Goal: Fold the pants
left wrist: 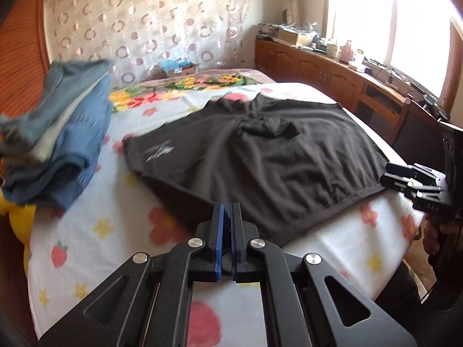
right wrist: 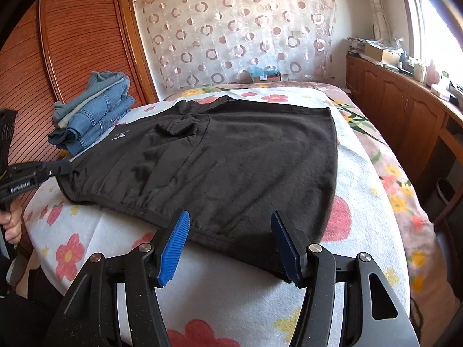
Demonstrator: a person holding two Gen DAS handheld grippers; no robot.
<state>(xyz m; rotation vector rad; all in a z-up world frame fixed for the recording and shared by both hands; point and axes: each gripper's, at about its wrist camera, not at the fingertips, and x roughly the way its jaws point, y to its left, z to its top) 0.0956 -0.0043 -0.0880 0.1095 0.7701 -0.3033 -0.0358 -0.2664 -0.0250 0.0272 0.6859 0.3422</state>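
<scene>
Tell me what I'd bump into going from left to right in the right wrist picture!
The left gripper, then the stack of folded jeans, then the black pants spread on the flowery bed, then the wooden cabinets under the window.

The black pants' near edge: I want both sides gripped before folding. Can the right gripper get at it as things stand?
Probably yes. The right gripper is open, its jaws standing over the black pants' near hem, and nothing lies between them and the cloth.
</scene>
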